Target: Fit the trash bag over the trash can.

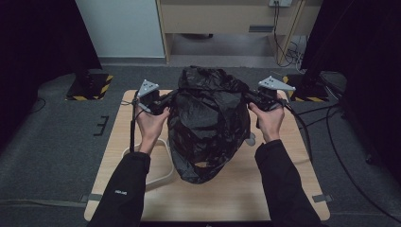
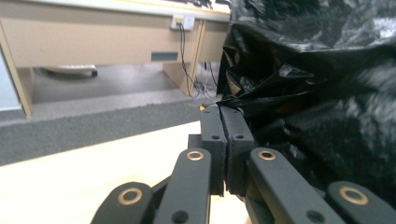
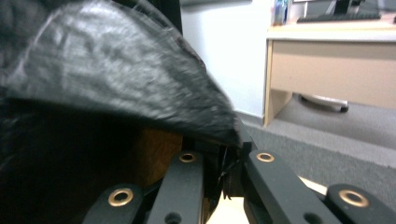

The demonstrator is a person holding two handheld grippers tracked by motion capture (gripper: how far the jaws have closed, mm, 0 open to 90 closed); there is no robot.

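Main risk from here: the thin film of the black bin bag (image 1: 208,124) tears or slips out at the pinch points if the two hands pull apart unevenly — each grip is only a small fold of the rim, and the plastic between them already looks taut. A lopsided lift would also tip the bag, which has something bulky inside; what it is can't be made out, only a brownish surface under the film in the right gripper view. Its lower end rests on the wooden tabletop (image 1: 246,189) and could drag there. A white cable (image 1: 158,177) loops on the tabletop just beside the bag's left flank — snag candidate if the bag swings that way.

Fingers:
- left gripper (image 1: 163,105) — clenched, pads together on a fold of the bag's rim at its left side; the left gripper view shows the film coming out from between the closed tips.
- right gripper (image 1: 253,98) — clenched too, pinching the rim at the right side, with film draped over the fingers.

The bag sits mid-tabletop between the two hands, with its far part bulging high.
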